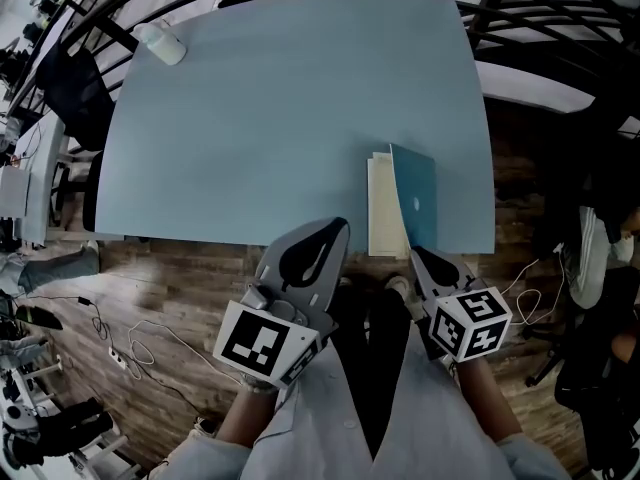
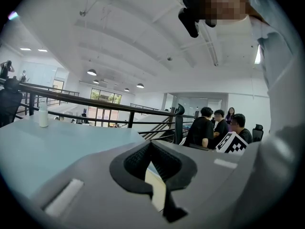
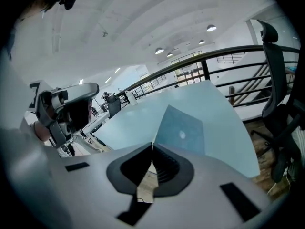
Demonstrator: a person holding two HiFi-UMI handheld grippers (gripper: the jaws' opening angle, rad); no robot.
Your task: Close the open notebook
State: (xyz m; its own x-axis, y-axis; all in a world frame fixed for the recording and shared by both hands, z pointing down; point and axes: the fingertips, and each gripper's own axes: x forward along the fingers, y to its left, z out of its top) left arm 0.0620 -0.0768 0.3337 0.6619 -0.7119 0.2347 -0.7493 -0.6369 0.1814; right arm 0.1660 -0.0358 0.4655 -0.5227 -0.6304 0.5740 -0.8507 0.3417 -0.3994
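A: Notebook, where?
B: The notebook lies on the tabletop at the near right corner, close to the front edge. It's open. The cream pages face up on the left. The blue cover with a pale dot is on the right and looks tilted up off the pages.

A: Left claw?
B: The left claw is in the air with its tip at the tabletop's front edge, just left of the notebook and clear of it. The jaws are pressed together, tips meeting, with nothing between them. Only a cream slice of page shows through the gap under the tips, beyond the jaws.

A: Right claw?
B: The right claw sits just off the front edge at the notebook's near end, pointing at it. Its jaws are also closed tight and empty. Its own view looks up along the blue cover. I can't tell whether the tip touches the notebook.

A: Anything else?
B: A white bottle stands upright at the far left corner, well apart from the notebook. Below is a wood floor with cables on it. The left gripper view shows a black railing past the tabletop and a few people beyond it.
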